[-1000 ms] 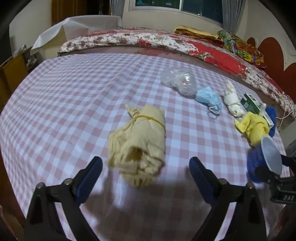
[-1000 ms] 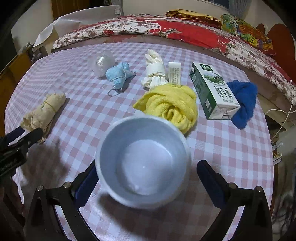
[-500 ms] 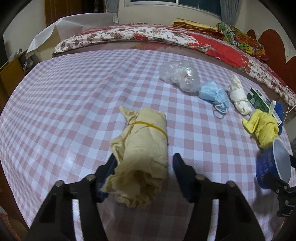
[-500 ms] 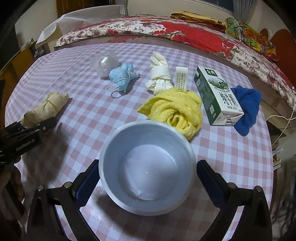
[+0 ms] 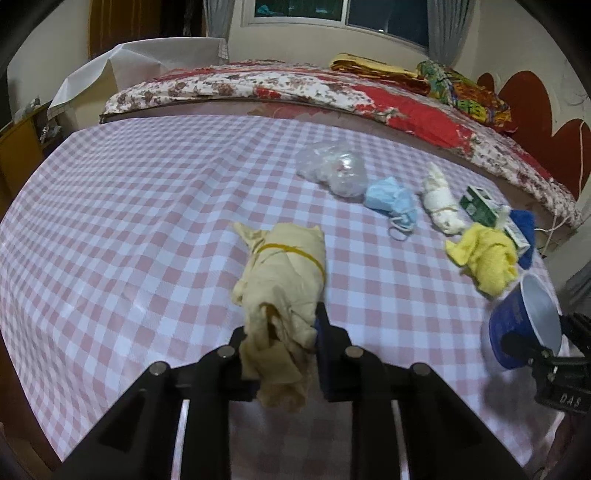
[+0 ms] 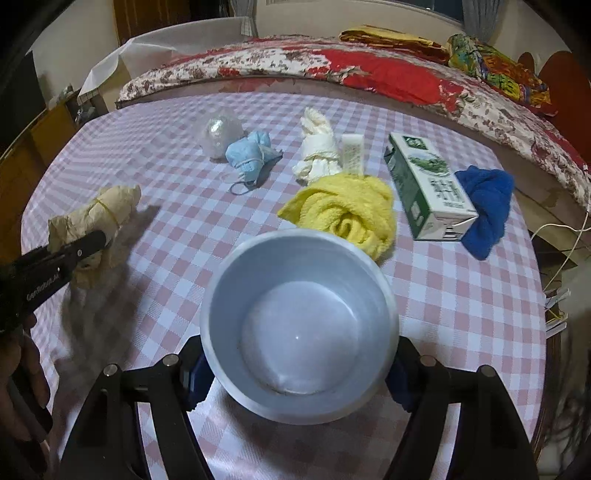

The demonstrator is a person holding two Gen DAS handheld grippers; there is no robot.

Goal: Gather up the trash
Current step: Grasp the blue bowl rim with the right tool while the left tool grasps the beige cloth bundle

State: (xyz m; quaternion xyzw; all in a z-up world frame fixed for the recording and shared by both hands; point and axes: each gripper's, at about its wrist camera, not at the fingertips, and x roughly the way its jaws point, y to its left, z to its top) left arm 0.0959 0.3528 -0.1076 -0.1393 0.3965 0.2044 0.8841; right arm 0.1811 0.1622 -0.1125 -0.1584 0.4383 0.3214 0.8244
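The left gripper (image 5: pixel 282 345) jaws have just closed on the tan bundle (image 5: pixel 282 284) for removal; the right gripper (image 6: pixel 295 373) jaws, just narrowed, clamp the cup (image 6: pixel 299 325) mouth-up as receptacle.

Premises: a home bedroom. A bed (image 5: pixel 332 92) with a floral red quilt (image 6: pixel 369 70) runs directly behind the table (image 5: pixel 129 184), which carries a pink checked cloth. Folded bedding (image 5: pixel 373 68) lies on the bed. A curtained window (image 5: pixel 332 14) sits above the bed.

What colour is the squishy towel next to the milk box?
Yellow towel, clearest in the right wrist view.
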